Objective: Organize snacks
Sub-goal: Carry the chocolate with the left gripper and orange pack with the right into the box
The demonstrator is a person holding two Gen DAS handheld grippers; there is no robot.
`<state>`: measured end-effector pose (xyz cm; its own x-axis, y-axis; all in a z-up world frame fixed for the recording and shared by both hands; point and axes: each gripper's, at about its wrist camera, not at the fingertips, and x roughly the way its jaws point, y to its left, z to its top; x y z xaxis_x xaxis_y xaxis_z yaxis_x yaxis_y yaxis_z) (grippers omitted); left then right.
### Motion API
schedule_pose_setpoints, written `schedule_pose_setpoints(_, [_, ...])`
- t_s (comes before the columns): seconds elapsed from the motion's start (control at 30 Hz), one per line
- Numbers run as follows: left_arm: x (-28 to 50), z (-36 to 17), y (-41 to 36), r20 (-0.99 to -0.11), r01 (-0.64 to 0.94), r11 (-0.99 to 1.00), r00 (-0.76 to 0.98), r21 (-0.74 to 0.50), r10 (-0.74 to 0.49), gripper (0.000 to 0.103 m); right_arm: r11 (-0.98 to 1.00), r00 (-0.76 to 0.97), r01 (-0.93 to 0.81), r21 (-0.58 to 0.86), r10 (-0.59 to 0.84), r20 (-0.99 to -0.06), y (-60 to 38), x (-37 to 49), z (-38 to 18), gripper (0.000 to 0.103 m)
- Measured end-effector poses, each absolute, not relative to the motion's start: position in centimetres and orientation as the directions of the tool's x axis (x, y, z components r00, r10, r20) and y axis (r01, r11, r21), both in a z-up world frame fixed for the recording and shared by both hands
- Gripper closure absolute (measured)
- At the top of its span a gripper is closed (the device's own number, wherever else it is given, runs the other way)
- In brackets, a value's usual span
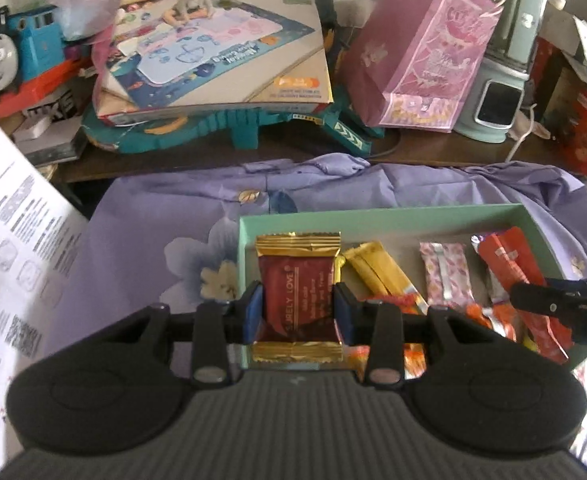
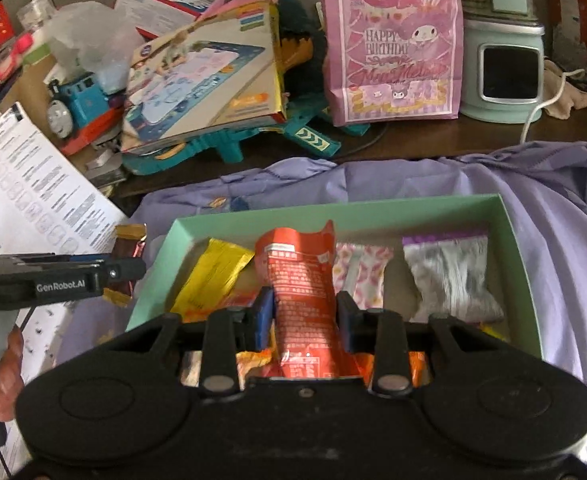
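My left gripper (image 1: 298,312) is shut on a dark red snack packet with gold ends (image 1: 298,296), held above the left end of a mint green box (image 1: 373,216). My right gripper (image 2: 304,316) is shut on an orange-red snack pouch (image 2: 301,280) over the same box (image 2: 333,210). Inside the box lie a yellow packet (image 2: 209,276), a pink patterned packet (image 2: 363,276) and a silvery packet with a purple top (image 2: 449,280). In the right wrist view the left gripper (image 2: 125,270) shows from the side at the left with its packet. The right gripper's finger (image 1: 533,296) enters the left wrist view at the right.
The box rests on a lilac floral cloth (image 1: 145,248). Behind it on a dark table stand a toy box on teal track (image 1: 217,48), a blue toy train (image 1: 17,52), a pink birthday bag (image 2: 391,40) and a mint appliance (image 2: 505,72). A printed white sheet (image 2: 25,192) lies at the left.
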<state>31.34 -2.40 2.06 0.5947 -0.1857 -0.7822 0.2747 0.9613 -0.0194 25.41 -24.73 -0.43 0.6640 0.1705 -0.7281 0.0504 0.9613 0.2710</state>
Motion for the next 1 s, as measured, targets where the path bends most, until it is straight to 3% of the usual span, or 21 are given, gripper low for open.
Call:
schedule_pose_setpoints(0.27, [35.5, -0.6, -3.8, -0.808, 0.272, 0.962, 0.571, 0.02, -0.145, 0.066, 0.957, 0.64, 0.059, 0.283, 0.181, -0.746, -25.2, 30.3, -2.9, 0.07])
schedule_pose_setpoints(0.37, [36.1, -1.0, -4.3, -0.805, 0.254, 0.966, 0.582, 0.048, -0.113, 0.057, 0.947, 0.652, 0.056, 0.316, 0.205, -0.73, -25.2, 31.1, -3.2, 0.065])
schedule_pose_setpoints(0.4, [36.2, -1.1, -4.4, -0.802, 0.241, 0.969, 0.589, 0.058, -0.099, 0.04, 0.943, 0.661, 0.056, 0.328, 0.211, -0.72, -25.2, 31.2, -3.2, 0.06])
schedule_pose_setpoints(0.43, [36.2, -1.1, -4.4, -0.797, 0.227, 0.972, 0.599, 0.066, -0.085, 0.022, 0.94, 0.666, 0.057, 0.337, 0.216, -0.714, -25.2, 31.2, -3.2, 0.046])
schedule_pose_setpoints(0.5, [36.1, -1.0, -4.3, -0.782, 0.201, 0.976, 0.62, 0.087, -0.058, 0.007, 0.934, 0.68, 0.064, 0.35, 0.216, -0.7, -25.3, 31.1, -3.0, 0.019])
schedule_pose_setpoints(0.73, [34.6, -0.7, -4.6, -0.786, 0.201, 0.976, 0.615, 0.085, -0.058, 0.001, 0.938, 0.707, 0.073, 0.339, 0.191, -0.681, -25.8, 29.3, -2.2, 0.004])
schedule_pose_setpoints(1.0, [31.4, 1.0, -5.4, -0.786, 0.227, 0.971, 0.613, 0.079, -0.08, 0.0, 0.947, 0.72, 0.065, 0.315, 0.174, -0.672, -25.4, 26.2, -0.4, 0.0])
